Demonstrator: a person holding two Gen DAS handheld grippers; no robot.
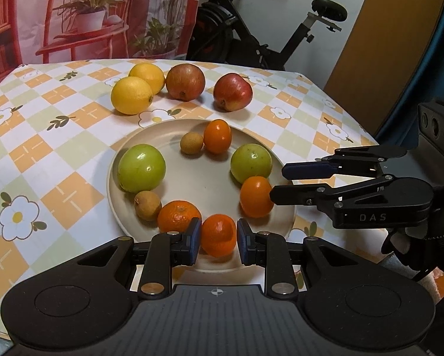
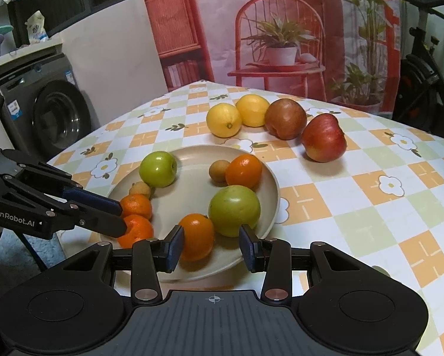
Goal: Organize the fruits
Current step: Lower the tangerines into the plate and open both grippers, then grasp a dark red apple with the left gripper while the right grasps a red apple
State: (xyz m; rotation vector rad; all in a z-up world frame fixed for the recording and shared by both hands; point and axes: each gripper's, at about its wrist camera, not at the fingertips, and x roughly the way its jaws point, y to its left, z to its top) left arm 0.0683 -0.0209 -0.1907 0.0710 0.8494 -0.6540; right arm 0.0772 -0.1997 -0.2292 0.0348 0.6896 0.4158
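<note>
A beige plate (image 1: 198,178) (image 2: 192,157) holds two green apples (image 1: 141,168) (image 1: 251,163), several small oranges and two small brown fruits (image 1: 191,143). My left gripper (image 1: 216,235) sits around an orange (image 1: 218,238) at the plate's near rim, pads close to it with small gaps showing. My right gripper (image 2: 212,244) is open around another orange (image 2: 196,235), which touches only its left pad. It also shows in the left wrist view (image 1: 276,182). Two lemons (image 1: 132,95) and two red apples (image 1: 233,91) lie on the table behind the plate.
The checked tablecloth (image 1: 59,154) covers the table. An exercise bike (image 1: 251,41) stands behind it on the right. A washing machine (image 2: 53,115) stands off the table's left side. A printed backdrop (image 2: 281,44) hangs behind.
</note>
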